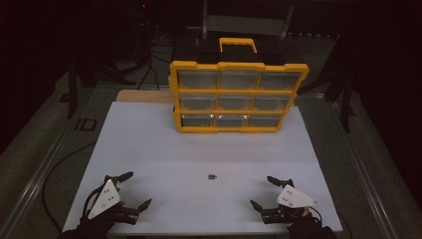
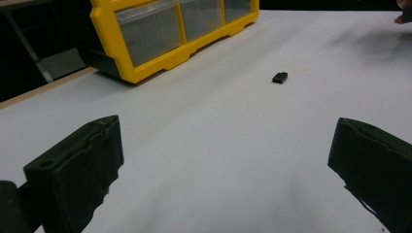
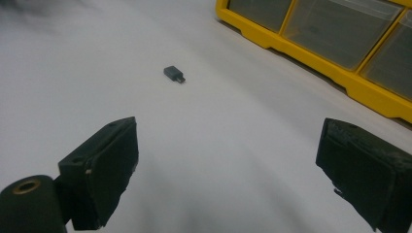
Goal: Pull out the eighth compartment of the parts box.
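A small dark adapter-like piece (image 1: 212, 176) lies on the white table top (image 1: 164, 149), midway between my two grippers. It appears again as the small dark piece (image 2: 280, 77) ahead of the left jaws, and as the small dark piece (image 3: 174, 74) ahead of the right jaws. A yellow drawer organiser (image 1: 238, 94) with clear drawers and a handle stands at the table's far middle. My left gripper (image 1: 137, 189) rests near the front left edge, open and holding nothing. At the front right sits my right gripper (image 1: 262, 191), also open with nothing between its jaws.
The organiser's yellow base (image 2: 160, 58) lies ahead and left in the left gripper view, and as the organiser's yellow base (image 3: 311, 58) ahead and right in the right gripper view. Dark floor, cables (image 1: 59, 164) and stands surround the table.
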`<state>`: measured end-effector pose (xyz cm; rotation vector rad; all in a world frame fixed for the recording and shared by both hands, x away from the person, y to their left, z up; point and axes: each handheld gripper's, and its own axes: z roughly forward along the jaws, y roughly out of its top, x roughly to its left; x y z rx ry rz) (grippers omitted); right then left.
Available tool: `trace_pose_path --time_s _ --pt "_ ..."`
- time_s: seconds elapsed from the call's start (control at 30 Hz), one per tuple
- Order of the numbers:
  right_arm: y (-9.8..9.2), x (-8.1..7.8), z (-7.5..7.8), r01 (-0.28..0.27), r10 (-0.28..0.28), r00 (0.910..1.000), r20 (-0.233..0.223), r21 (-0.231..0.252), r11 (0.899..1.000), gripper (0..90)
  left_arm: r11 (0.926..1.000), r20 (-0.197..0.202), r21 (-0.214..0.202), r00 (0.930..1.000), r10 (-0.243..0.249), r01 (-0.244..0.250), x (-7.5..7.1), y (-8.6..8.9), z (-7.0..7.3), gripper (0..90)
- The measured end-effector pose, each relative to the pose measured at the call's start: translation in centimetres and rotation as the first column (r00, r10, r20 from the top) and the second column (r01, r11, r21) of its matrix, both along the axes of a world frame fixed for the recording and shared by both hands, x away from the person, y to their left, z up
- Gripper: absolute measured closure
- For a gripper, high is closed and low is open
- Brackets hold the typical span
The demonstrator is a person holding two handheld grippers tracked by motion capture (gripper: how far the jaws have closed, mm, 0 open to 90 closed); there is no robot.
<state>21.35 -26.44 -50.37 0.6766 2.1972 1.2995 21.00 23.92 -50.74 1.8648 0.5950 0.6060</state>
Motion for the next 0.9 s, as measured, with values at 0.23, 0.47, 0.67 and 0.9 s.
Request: trace_pose_path --time_s 0.23,0.47,0.67,0.9 --pt "0.0 -0.1 0.1 0.003 -0.003 1.0 0.005 0.008 1.0 8.3 0.9996 0.018 -0.003 0.9995 -0.026 0.026 0.3 -0.8 1.2 0.0" --pt "0.0 -0.1 0.0 0.007 -0.007 1.0 0.005 0.003 1.0 8.3 0.9988 0.061 0.017 0.9971 -0.046 0.045 1.0 -1.6 3.5 0.0" --pt "0.0 -0.2 0.1 0.009 -0.009 0.9999 0.008 0.005 1.0 8.3 0.996 0.089 0.054 0.9931 -0.076 0.072 1.9 -2.7 5.4 0.0" --pt "0.0 -0.2 0.1 0.006 -0.006 0.9999 0.011 0.0 1.0 8.3 0.9897 0.11 0.093 0.9869 -0.118 0.108 3.1 -4.4 7.3 0.0"
